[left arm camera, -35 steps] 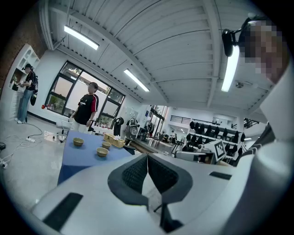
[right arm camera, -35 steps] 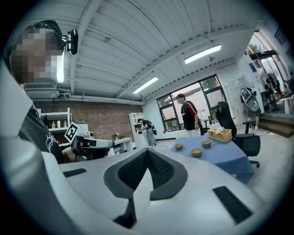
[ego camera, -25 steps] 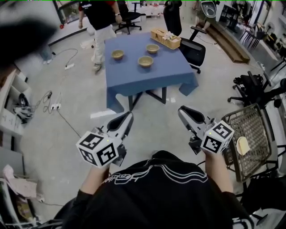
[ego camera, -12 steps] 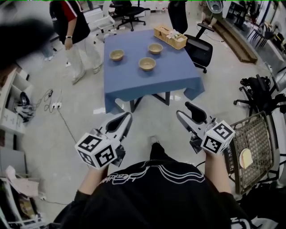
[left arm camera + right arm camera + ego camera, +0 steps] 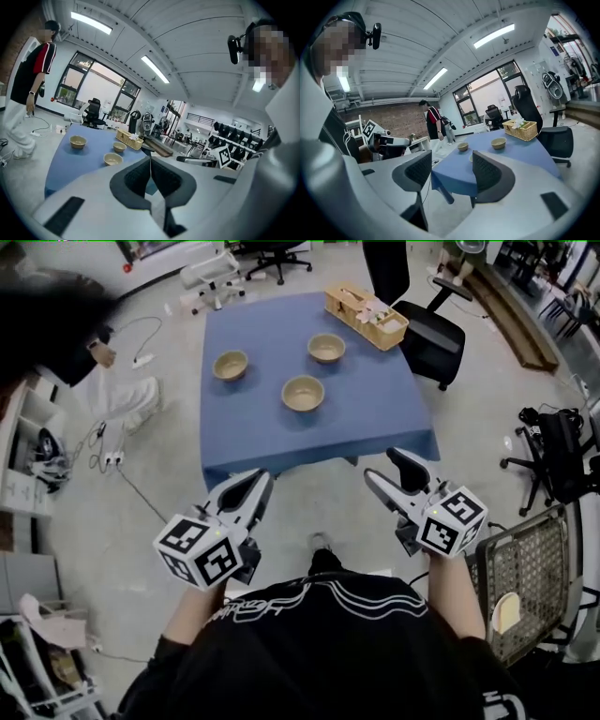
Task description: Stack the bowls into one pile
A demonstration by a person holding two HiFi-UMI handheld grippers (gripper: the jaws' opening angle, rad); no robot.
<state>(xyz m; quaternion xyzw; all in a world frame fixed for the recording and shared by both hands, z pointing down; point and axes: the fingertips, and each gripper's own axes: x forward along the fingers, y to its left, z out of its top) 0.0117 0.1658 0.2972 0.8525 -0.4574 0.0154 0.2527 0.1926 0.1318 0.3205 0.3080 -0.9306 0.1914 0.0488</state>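
Three tan bowls stand apart on the blue-clothed table (image 5: 375, 418): a left bowl (image 5: 231, 365), a middle bowl (image 5: 303, 393) and a far bowl (image 5: 326, 348). Both grippers hover over the floor just short of the table's near edge, and neither touches a bowl. My left gripper (image 5: 255, 486) is shut with nothing in it; its view shows the jaws meeting (image 5: 150, 164) and the bowls (image 5: 113, 159) beyond. My right gripper (image 5: 387, 470) is opening, its jaws wide apart (image 5: 452, 171) with nothing between them. Two bowls (image 5: 498, 143) show past its fingers.
A wicker basket (image 5: 366, 315) sits at the table's far right corner, with a black office chair (image 5: 427, 329) beside it. A wire cart (image 5: 525, 568) stands on my right. A person (image 5: 122, 395) is left of the table, near cables on the floor.
I have come closer to the table with both grippers. The right jaws have spread apart. The person has walked away to the left of the table.
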